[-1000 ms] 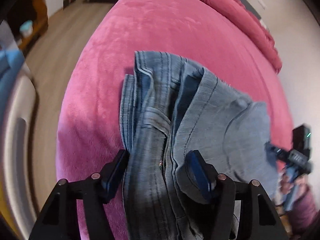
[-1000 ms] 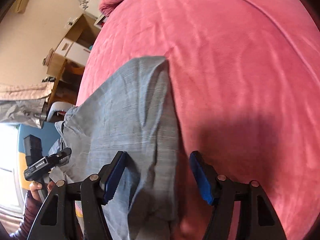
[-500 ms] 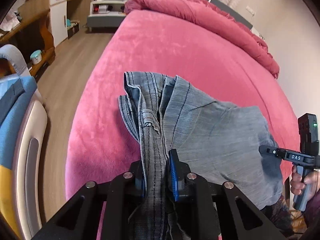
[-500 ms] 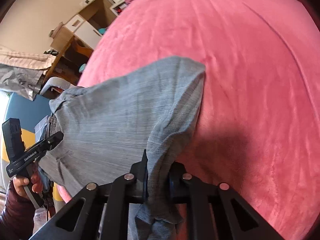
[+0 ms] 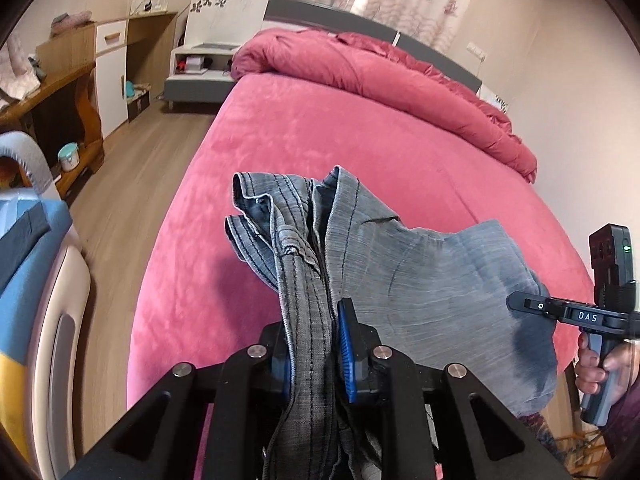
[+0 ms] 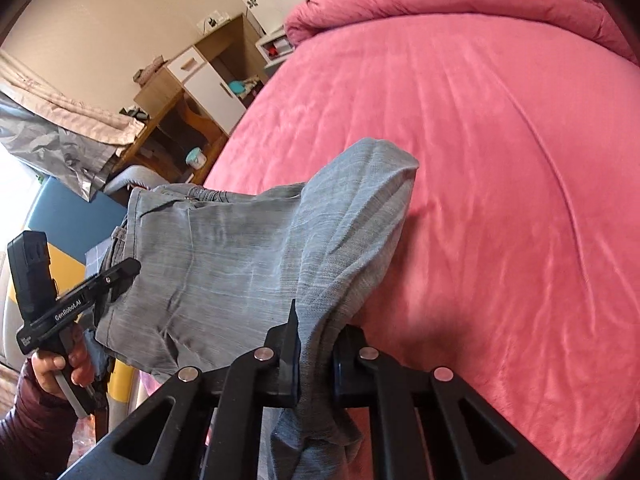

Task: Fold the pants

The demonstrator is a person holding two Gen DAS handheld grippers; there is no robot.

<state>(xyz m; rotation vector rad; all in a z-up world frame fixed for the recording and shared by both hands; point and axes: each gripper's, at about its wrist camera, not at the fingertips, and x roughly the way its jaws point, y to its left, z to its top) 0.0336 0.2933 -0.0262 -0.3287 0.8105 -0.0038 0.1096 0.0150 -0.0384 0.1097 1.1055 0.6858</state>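
You are working over a wide bed covered in plush pink velvet, its surface smooth but for faint long creases, with a bunched pink duvet heaped along the far edge against a grey headboard. Wood floor runs down the left side toward a wooden desk and a white cabinet. The far and right stretches of the bed lie bare. Your left gripper is pressed together on the thick stitched waistband of the pants, and your right gripper pinches a bunched fold of the softer leg cloth. The faded blue denim hangs between them, lifted above the near edge of the bed, seams ridged and dark-threaded.
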